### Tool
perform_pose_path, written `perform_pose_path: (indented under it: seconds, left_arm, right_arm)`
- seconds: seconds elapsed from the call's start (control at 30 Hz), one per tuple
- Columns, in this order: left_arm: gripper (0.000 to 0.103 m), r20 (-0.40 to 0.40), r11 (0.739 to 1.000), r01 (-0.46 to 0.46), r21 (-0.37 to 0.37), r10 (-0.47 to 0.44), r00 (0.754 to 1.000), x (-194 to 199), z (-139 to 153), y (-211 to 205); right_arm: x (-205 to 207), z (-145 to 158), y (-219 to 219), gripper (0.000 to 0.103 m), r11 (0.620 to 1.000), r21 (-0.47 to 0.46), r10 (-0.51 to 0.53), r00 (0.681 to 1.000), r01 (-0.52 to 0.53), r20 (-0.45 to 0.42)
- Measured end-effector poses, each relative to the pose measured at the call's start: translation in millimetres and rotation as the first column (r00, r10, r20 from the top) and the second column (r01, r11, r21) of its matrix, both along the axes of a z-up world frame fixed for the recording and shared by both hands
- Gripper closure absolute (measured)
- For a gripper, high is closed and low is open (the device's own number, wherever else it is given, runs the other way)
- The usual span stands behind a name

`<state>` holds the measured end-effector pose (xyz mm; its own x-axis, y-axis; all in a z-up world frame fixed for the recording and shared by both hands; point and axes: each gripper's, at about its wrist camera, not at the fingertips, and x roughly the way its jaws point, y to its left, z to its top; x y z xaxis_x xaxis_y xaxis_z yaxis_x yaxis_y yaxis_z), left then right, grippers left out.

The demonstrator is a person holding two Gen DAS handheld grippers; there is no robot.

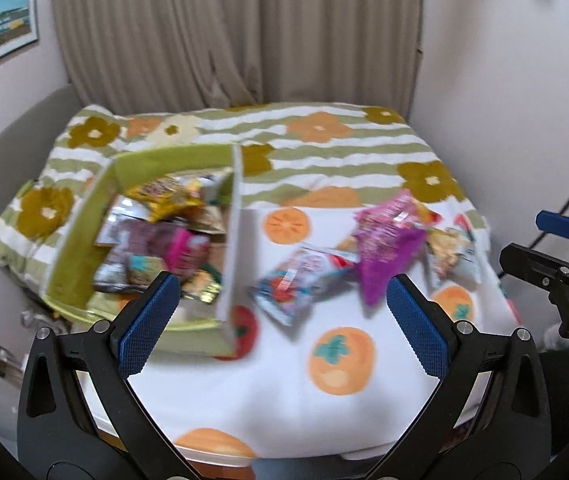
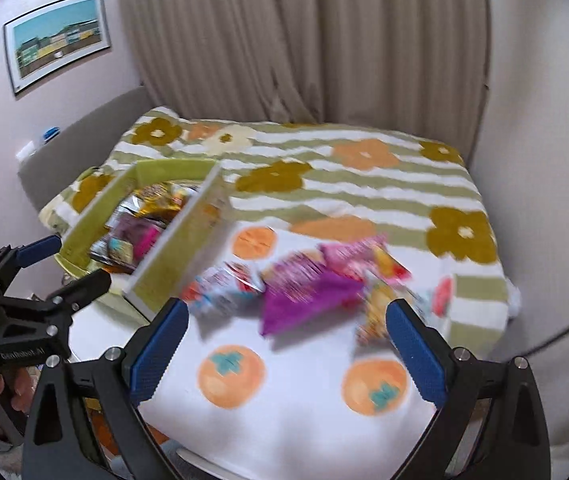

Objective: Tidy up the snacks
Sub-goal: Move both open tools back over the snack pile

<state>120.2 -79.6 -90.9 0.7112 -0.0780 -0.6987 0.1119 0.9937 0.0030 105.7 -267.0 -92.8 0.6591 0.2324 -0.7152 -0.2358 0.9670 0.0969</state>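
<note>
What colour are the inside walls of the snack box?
Yellow-green; the box shows it best in the left wrist view.

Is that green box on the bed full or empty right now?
Mostly full. The green box is open-topped and holds a pile of snack packets, while a few more packets lie outside on the blanket.

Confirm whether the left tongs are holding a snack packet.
No: the left tongs gape empty above the cloth, and the purple packet lies apart.

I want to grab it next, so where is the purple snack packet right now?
The crinkly purple snack packet lies loose on the persimmon-print white cloth, right of the green box, between a red-and-blue packet and a yellowish one.
</note>
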Motion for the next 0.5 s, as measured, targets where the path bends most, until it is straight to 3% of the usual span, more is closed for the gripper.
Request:
perform_pose_path:
  seconds: [0.27, 0.5]
  left_arm:
    - [0.001, -0.032, 0.992, 0.125, -0.026, -0.125, 0.992, 31, -15, -52]
    - [0.001, -0.167, 0.961, 0.271, 0.050, -0.259, 0.951, 105, -54, -97]
  right_arm:
    - [-1, -15, -61, 0.004, 0.993, 0.013, -0.119, 0.992, 0.120, -0.045]
    - [27, -42, -89, 0.004, 0.980, 0.016, -0.193, 0.973, 0.197, -0.124]
